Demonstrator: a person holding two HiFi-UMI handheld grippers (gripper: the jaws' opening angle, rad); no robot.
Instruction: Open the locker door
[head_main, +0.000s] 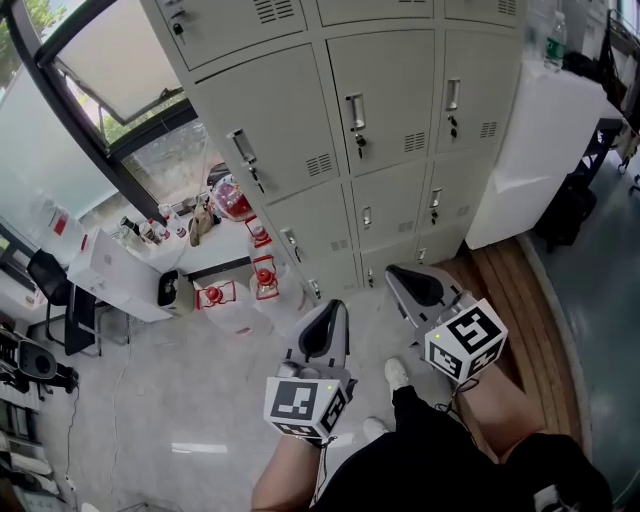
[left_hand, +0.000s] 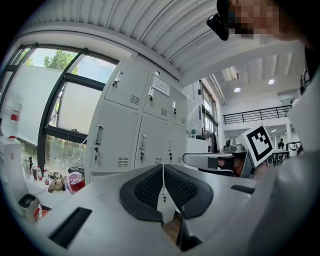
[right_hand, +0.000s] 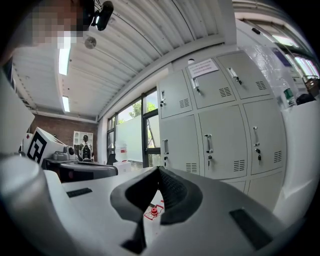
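Two hand-held grippers sit closest to the lens in the head view. The left gripper (head_main: 322, 330) and the right gripper (head_main: 415, 285) each carry one white cube printed with black square markers (head_main: 305, 405). No other print shows on either.

Finger state: each gripper's own view shows its dark ribbed pads (left_hand: 150, 187) pressed together. Both are clenched on nothing.

Task item: the pale grey metal locker bank (head_main: 385, 95) stands ahead of both grippers, well apart from them. Three columns of doors are visible and every door is closed. Each door has one upright silver handle (head_main: 355, 110) with a lock beneath it. Keys hang from several of the locks.

Writing: one white paper notice (right_hand: 204, 66) is fixed to an upper locker door. Its text is too small to read.

Containers:
- One clear bottle with a green label (head_main: 555, 40) stands on top of the tall white cabinet (head_main: 545, 140), which is to the right of the lockers. Its contents cannot be made out.
- One clear bag holding something red (head_main: 232, 198) lies left of the lockers, near the window.
- One white box (head_main: 120, 275) sits on the floor and is closed.

Other count: three small red lantern-like objects (head_main: 266, 277) stand on the floor at the foot of the lockers.
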